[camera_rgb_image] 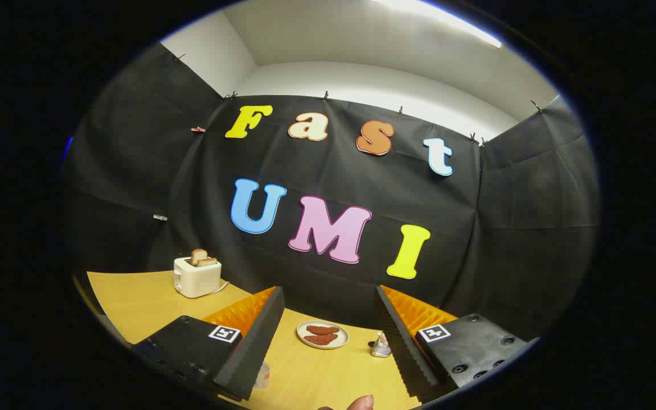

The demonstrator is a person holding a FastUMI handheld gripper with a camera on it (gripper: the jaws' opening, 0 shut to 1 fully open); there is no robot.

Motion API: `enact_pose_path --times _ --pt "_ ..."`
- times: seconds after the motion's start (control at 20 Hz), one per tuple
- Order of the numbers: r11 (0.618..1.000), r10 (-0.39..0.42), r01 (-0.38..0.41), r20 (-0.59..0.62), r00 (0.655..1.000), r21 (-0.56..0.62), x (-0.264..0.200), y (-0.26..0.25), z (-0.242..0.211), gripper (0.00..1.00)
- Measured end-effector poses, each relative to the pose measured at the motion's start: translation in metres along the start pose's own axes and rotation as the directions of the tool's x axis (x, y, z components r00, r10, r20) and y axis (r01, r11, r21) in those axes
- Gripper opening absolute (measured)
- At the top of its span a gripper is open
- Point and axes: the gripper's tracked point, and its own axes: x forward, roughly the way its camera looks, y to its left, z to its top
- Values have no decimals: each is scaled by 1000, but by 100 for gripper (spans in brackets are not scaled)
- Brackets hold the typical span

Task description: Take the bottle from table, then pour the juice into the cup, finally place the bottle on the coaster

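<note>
Jaws of the gripper [328, 341] stand apart and empty above the worktop [134, 296]; recommend tilting down to locate the bottle first

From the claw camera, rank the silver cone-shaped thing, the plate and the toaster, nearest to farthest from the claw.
The claw is open and holds nothing.
1. Silver cone-shaped thing: on the table, right against the inner side of the right finger.
2. Plate with brown food: between the fingers, about level with their tips.
3. Toaster: beyond the left finger, near the cloth wall.
</note>
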Motion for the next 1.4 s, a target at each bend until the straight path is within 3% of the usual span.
enact_pose_path --times 0.85,1.4 --pt "996 64 -69 74 995 61 -3 43 -32 97" --pt "990 56 -60 30 998 129 -2 63 -129 97"
